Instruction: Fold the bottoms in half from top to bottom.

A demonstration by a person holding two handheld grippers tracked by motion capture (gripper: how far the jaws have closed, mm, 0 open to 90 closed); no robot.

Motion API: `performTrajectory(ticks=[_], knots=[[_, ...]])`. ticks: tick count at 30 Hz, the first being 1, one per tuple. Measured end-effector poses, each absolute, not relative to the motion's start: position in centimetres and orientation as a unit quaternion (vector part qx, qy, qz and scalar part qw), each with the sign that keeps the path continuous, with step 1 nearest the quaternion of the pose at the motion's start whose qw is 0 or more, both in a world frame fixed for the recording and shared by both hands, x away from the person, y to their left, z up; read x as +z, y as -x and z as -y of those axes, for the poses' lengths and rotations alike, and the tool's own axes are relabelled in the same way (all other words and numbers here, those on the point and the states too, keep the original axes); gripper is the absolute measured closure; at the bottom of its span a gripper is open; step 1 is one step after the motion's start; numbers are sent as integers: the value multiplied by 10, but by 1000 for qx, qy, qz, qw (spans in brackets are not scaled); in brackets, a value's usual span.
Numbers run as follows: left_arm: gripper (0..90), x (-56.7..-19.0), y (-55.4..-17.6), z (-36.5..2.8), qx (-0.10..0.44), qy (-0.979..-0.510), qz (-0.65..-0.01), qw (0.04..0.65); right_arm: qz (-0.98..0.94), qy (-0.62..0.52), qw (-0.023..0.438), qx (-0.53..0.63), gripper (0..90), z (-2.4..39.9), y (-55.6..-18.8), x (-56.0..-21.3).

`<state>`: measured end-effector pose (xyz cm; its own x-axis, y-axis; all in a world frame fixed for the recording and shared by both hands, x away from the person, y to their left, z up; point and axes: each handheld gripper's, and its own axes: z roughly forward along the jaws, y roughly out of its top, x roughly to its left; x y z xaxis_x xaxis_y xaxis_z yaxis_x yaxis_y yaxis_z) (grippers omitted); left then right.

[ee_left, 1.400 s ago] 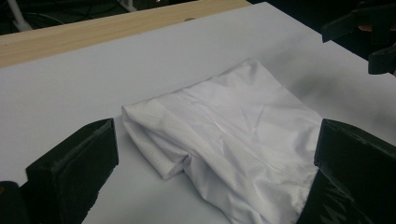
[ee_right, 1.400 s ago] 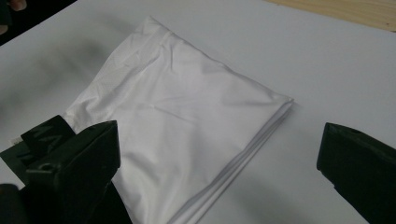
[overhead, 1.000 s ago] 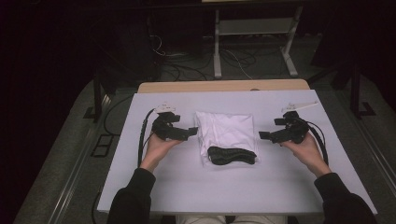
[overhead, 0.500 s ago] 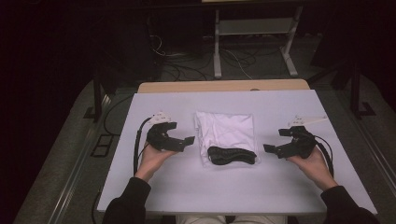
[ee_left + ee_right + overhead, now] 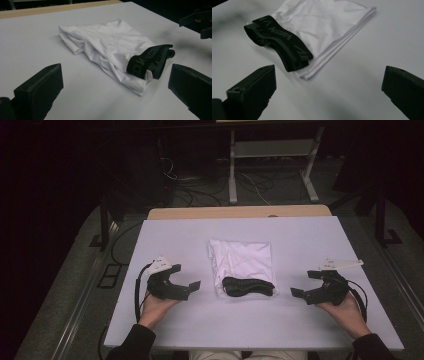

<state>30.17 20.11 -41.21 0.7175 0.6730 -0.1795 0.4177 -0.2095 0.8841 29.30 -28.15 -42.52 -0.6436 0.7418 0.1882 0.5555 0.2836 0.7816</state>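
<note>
Here the folded white garment [image 5: 241,265] lies flat near the middle of the table [image 5: 300,240], a little closer to the near edge than the far edge; its black waistband [image 5: 248,286] runs along the near end of the fold, lettering on it too dark to read; layered edges of the white cloth stick out just under the band. Left gripper [image 5: 186,286] sits toward the left edge, held in the left hand [image 5: 157,306], jaws spread wide with nothing between them, tips pointing at the garment but well apart from it; right gripper [image 5: 305,284] sits toward the right edge in the right hand [image 5: 345,312], jaws likewise spread wide and empty, also aimed inward and clear of the cloth. In the left gripper view the garment [image 5: 110,47] lies ahead between the two jaws, waistband [image 5: 150,61] at its right end; the other gripper shows at the upper right corner. In the right gripper view the waistband [image 5: 279,42] is ahead left, the white cloth [image 5: 327,22] beyond it; both jaws far apart above bare table. A cable [image 5: 137,287] loops from the left gripper by the left edge.
</note>
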Motion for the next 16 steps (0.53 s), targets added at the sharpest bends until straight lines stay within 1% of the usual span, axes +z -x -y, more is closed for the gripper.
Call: performTrajectory(ticks=[11,16], knots=[[0,-421,-285,-214,126,-758,-362,527,-792,-420,110,430,0,296,-271,-437],[0,-428,-285,-214,122,-768,-362,515,-791,-423,112,427,0,298,-268,-439]])
